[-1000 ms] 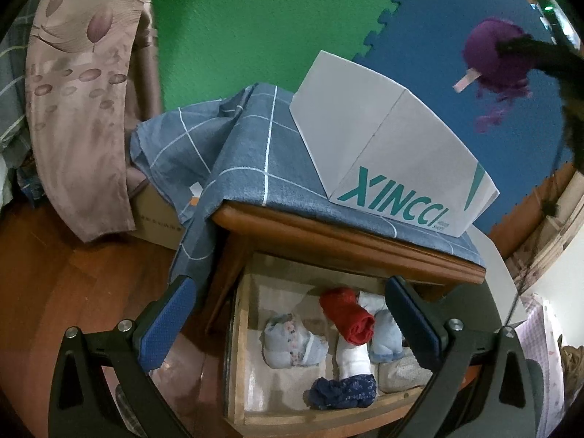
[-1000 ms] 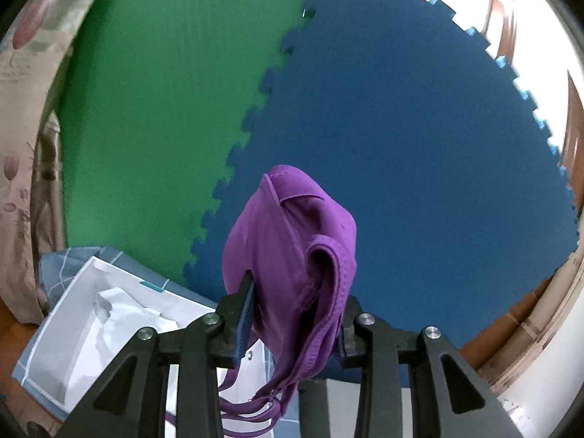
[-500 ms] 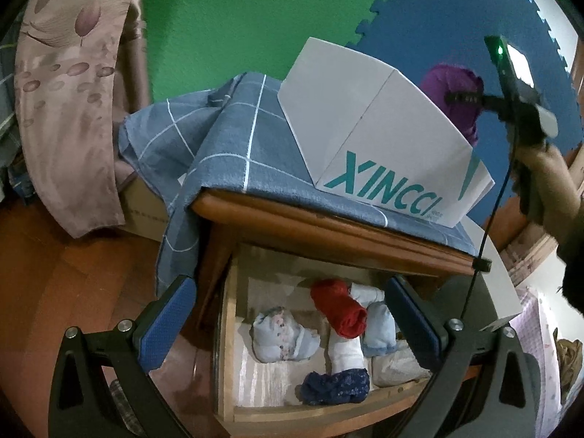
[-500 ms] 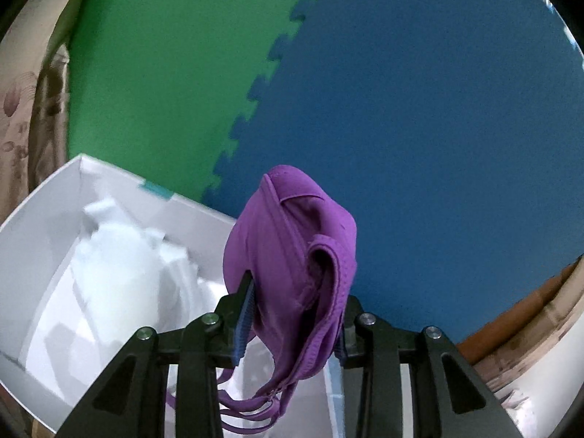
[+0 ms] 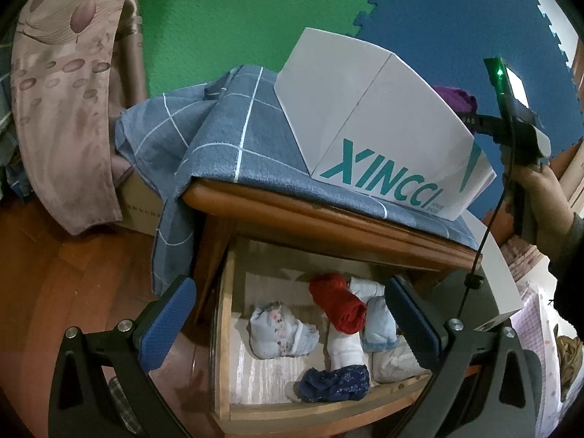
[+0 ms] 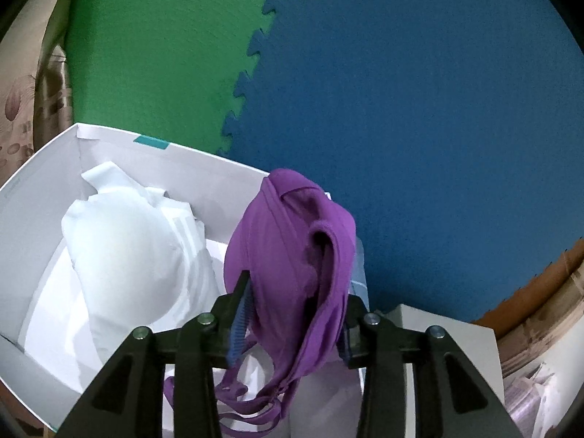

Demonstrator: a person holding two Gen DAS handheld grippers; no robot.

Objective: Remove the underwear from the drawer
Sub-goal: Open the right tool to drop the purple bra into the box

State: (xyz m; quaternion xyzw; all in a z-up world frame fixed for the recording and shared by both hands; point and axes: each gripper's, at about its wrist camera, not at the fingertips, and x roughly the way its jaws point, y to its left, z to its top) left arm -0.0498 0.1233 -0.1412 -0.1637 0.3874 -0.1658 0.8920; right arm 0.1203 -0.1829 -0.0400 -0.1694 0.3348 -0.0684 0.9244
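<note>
Even, soft indoor light; daylight glares at the upper right past the blue mat point(image 5: 456, 29). Both fisheye views bend hard toward black corners. The white bra point(image 6: 127, 255) left of the purple bra point(image 6: 292, 255) is overexposed, detail washed out

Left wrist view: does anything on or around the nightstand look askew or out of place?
Yes. The blue checked cloth sits skewed on the nightstand, bunched at the back and drooping well down one side beside the open drawer. The white box stands at an angle on it. Nothing looks spilled or damaged.
</note>
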